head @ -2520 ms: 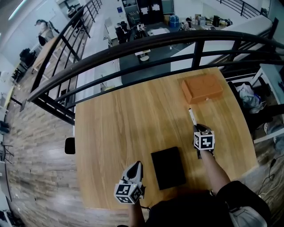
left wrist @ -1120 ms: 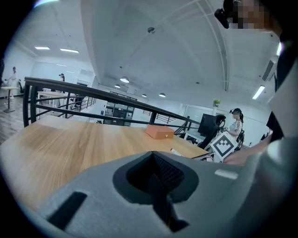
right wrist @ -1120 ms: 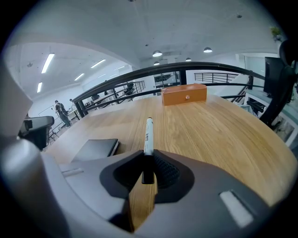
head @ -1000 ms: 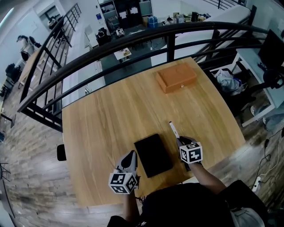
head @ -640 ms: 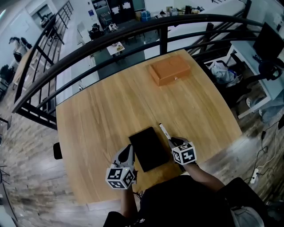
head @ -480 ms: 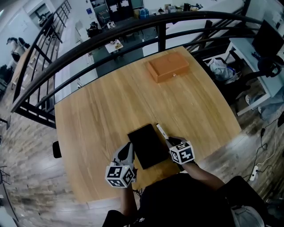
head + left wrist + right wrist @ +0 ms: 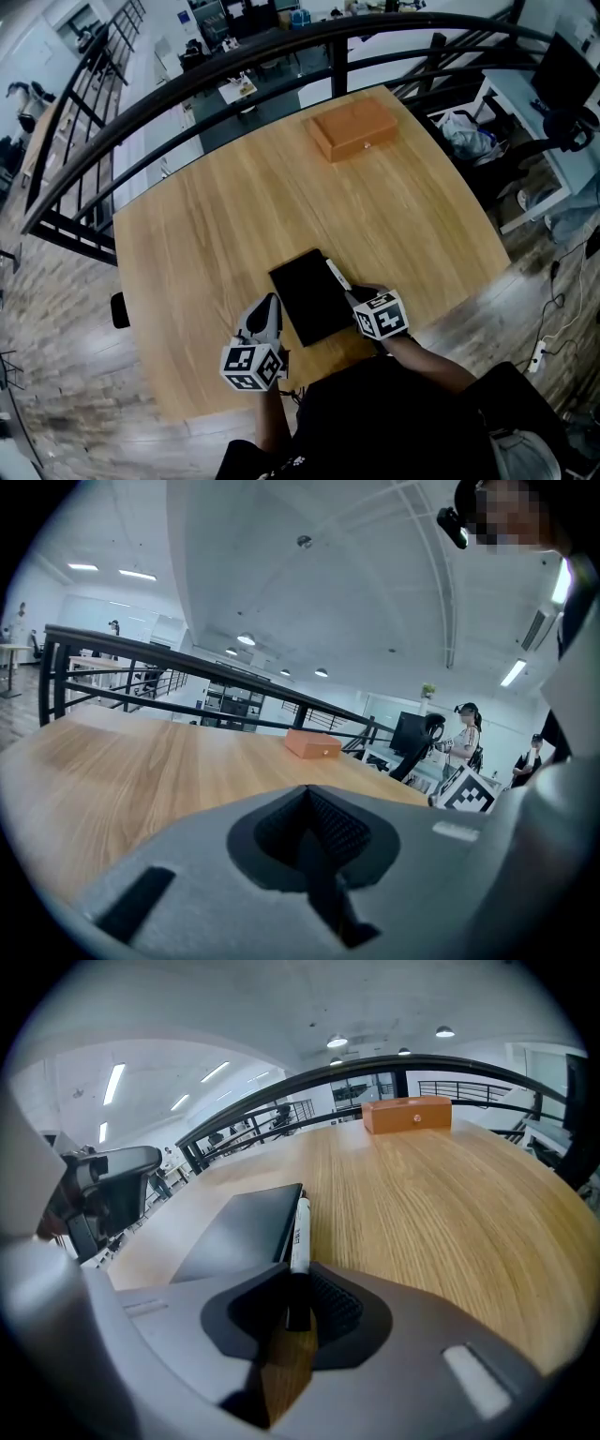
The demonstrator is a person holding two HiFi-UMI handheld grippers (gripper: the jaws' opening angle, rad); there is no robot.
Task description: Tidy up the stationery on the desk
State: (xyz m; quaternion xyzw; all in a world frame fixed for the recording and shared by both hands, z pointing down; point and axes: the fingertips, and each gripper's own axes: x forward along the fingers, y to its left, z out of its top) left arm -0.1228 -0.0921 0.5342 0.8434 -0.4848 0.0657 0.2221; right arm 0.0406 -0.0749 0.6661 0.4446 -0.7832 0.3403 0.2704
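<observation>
Marker clamped in right gripper — rear end shadowed between jaws; left gripper closed, empty.

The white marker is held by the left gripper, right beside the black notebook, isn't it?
Not the left. The right gripper holds the white marker beside the black notebook, as the right gripper view shows; the left gripper is shut on nothing.

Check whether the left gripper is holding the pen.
No, the left gripper is shut and empty; the pen sits in the right gripper.
</observation>
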